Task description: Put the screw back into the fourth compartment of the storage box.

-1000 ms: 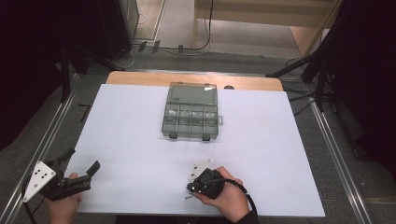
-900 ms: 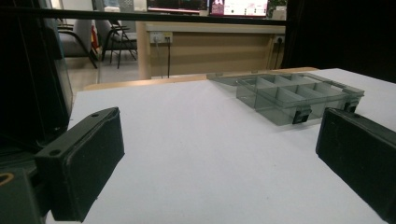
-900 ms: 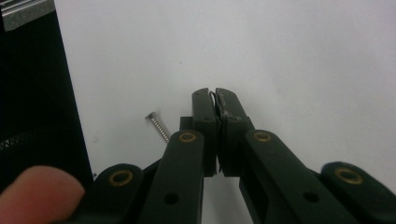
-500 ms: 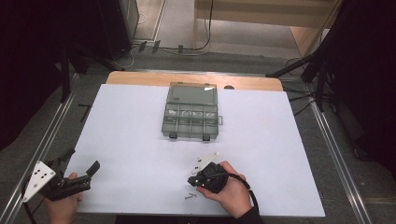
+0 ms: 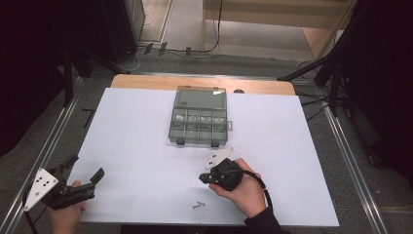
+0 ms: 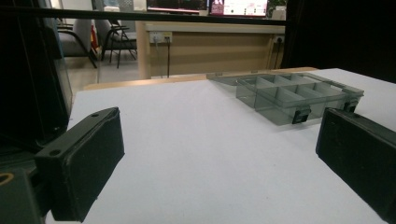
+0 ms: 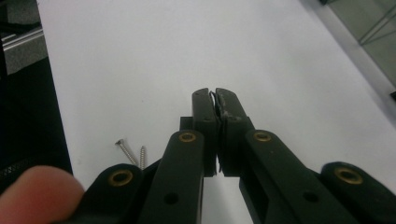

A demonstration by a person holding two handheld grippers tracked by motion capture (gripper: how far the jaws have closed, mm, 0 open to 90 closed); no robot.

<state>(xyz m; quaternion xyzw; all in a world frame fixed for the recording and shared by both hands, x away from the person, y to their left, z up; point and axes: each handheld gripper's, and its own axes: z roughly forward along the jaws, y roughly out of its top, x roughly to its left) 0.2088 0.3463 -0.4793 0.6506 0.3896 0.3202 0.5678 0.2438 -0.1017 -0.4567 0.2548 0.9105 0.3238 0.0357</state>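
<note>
Right gripper view: fingers (image 7: 214, 100) pressed together above two screws (image 7: 132, 153), lying nearly parallel.

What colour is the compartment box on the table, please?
Translucent smoky grey box, best seen in the left gripper view.

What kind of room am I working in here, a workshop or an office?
Probably a lab or office set up for recording: a white-topped table ringed by dark stands and floor cables, with a wooden counter, office chairs and lit screens behind. The clear compartment box and loose screws suggest sorting work.
</note>
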